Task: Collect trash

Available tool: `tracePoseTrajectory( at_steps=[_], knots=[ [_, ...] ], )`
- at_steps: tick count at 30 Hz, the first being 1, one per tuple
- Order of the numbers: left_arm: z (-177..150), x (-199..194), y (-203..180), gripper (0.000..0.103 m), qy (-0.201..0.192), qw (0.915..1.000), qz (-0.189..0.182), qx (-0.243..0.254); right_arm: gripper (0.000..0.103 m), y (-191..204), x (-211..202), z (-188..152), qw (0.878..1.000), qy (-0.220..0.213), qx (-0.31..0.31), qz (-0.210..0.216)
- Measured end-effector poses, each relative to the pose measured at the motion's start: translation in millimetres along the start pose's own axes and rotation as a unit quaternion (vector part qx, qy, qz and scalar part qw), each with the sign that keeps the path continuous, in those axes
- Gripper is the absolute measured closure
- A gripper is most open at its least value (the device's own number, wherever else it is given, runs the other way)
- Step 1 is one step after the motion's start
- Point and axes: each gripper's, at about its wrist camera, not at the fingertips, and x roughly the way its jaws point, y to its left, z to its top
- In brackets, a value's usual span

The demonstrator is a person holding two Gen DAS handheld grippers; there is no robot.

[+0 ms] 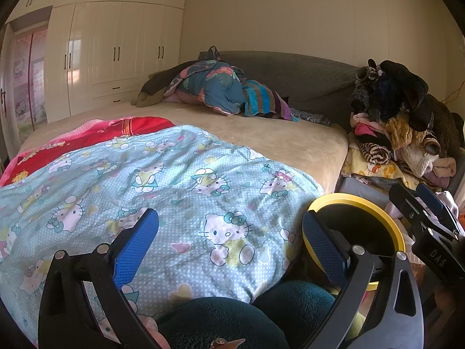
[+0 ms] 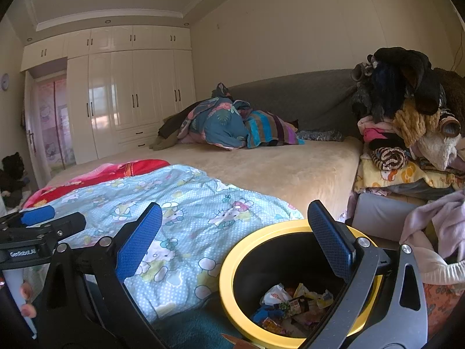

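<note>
Left wrist view: left hand-held gripper [image 1: 231, 244] spread wide, blue pads empty, hanging over the pale blue cartoon-cat print quilt [image 1: 151, 186] on the beige bed [image 1: 276, 133]. The round black trash bin with a yellow rim [image 1: 353, 221] sits just right of the quilt edge, partly behind the right finger. The right hand-held gripper [image 1: 433, 215] shows at the far right edge; from this angle I can't tell its opening. Heap of dark and knitted clothes [image 1: 398, 110] stacked beside the bed.

Right wrist view: right hand-held gripper [image 2: 235, 241] also wide, nothing between the pads, right finger over the bin [image 2: 229, 279] opening. Crumpled wrappers and paper trash [image 2: 293, 305] lie at the bottom of the bin. Left hand-held gripper [image 2: 37, 218] visible at the left over the quilt [image 2: 189, 209]. White glossy wardrobe [image 2: 130, 93] on the far wall; blue floral bedding bundle [image 2: 223, 125] at the grey headboard.
</note>
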Motion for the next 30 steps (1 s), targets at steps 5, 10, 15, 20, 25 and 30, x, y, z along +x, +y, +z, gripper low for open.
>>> tracePoseTrajectory(
  at_steps=[5,10,15,20,25,30],
  knots=[
    [0.1,0.1,-0.1,0.006,0.000,1.0000,0.000,0.001,0.011,0.5,-0.2,-0.4,1.000,0.000,0.000,0.000],
    [0.2,0.0,-0.1,0.006,0.000,1.0000,0.000,0.001,0.011,0.4,-0.3,-0.6,1.000,-0.001,0.000,0.000],
    [0.2,-0.1,0.2,0.006,0.000,1.0000,0.000,0.000,0.011,0.5,-0.4,0.9,1.000,-0.001,-0.001,0.001],
    [0.4,0.0,-0.2,0.006,0.000,1.0000,0.000,0.001,0.011,0.7,0.1,3.0,1.000,-0.001,0.000,0.001],
    [0.4,0.0,0.1,0.006,0.001,1.0000,0.000,0.001,0.011,0.5,0.8,3.2,1.000,-0.001,-0.001,0.001],
    [0.4,0.1,0.4,0.006,0.001,1.0000,0.000,0.001,0.011,1.0,0.2,2.8,1.000,-0.001,0.000,0.001]
  ],
)
